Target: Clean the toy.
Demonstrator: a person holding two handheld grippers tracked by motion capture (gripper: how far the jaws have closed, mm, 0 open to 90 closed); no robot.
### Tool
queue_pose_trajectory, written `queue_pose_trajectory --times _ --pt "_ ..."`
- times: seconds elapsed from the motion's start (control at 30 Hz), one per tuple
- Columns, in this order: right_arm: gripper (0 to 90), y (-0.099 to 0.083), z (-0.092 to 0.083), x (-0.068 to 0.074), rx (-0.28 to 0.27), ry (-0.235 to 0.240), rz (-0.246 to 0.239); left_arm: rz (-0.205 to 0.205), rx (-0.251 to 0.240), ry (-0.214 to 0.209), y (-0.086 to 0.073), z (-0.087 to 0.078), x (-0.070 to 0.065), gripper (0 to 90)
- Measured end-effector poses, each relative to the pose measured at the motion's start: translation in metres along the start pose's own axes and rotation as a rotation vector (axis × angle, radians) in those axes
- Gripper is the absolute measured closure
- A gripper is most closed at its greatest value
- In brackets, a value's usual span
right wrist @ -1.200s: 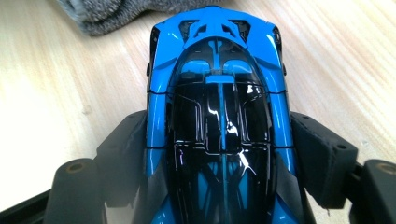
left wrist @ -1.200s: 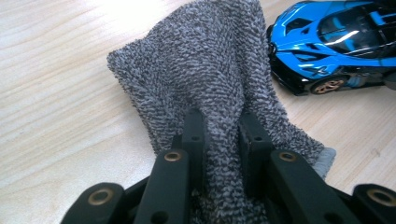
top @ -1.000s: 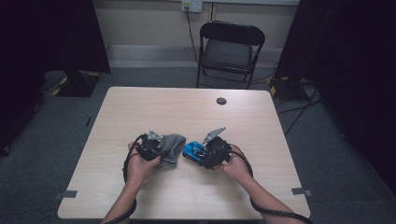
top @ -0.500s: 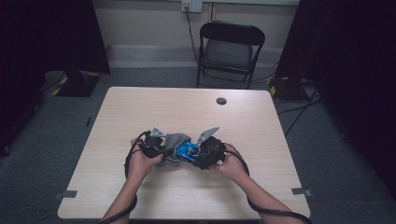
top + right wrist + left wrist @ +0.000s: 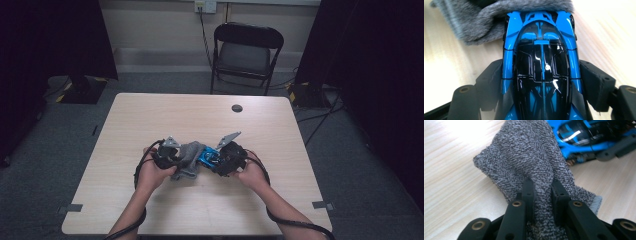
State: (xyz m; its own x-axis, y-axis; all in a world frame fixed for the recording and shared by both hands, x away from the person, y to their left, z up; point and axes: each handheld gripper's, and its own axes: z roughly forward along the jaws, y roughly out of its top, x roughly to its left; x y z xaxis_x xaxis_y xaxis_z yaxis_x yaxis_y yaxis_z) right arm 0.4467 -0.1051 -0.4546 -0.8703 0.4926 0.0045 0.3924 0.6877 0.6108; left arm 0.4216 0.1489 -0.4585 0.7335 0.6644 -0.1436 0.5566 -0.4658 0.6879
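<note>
Both hands have drawn together since a second ago: the gap between sock and car is gone, and the car's nose now sits inside the sock's mouth.

Left tool (image 5: 172, 156), at 9 o'clock of the pair, is clamped on a fold of the grey sock (image 5: 531, 162); the knit bunches between its black jaws in the left gripper view. Judged purpose: pinching one lip keeps the opening lifted and anchored so it does not slide away under a push.

Right tool (image 5: 225, 159), at 3 o'clock, grips the blue car (image 5: 541, 62) by its flanks, jaws wide on the body, nose pointing at 12 o'clock in the right gripper view, into the sock. Side grip leaves the nose free to enter.

Both things sit low over the surface (image 5: 210, 210), slightly toward 6 o'clock of centre.
</note>
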Motion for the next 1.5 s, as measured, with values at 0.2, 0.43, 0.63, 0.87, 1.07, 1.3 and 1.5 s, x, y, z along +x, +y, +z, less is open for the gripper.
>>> queue_pose_trajectory --times 0.2,0.43,0.63,0.87,1.07,1.3,1.5 --pt "26.0 -0.003 -0.004 -0.009 -0.009 -0.026 0.031 -0.005 -0.006 -0.004 -0.003 -0.002 -0.002 76.5" --pt "26.0 -0.002 -0.006 -0.013 -0.02 -0.048 0.054 -0.013 -0.001 -0.028 -0.005 -0.004 -0.005 76.5" --pt "28.0 -0.002 -0.007 -0.017 -0.011 -0.041 0.062 -0.014 0.017 -0.041 -0.009 -0.006 -0.01 76.4" --pt "28.0 -0.01 -0.002 -0.017 -0.022 -0.044 0.083 -0.032 0.034 -0.031 -0.015 -0.007 -0.006 76.3" --pt "28.0 -0.006 -0.012 -0.022 -0.044 -0.072 0.1 -0.013 0.038 -0.063 -0.014 -0.008 -0.012 76.3" --pt "28.0 -0.008 -0.022 -0.022 -0.082 -0.064 0.114 -0.08 0.001 -0.01 -0.014 -0.017 -0.002 76.3" --pt "28.0 -0.007 -0.027 -0.01 -0.087 -0.041 0.072 -0.141 -0.046 0.05 -0.009 -0.026 0.014 76.4"
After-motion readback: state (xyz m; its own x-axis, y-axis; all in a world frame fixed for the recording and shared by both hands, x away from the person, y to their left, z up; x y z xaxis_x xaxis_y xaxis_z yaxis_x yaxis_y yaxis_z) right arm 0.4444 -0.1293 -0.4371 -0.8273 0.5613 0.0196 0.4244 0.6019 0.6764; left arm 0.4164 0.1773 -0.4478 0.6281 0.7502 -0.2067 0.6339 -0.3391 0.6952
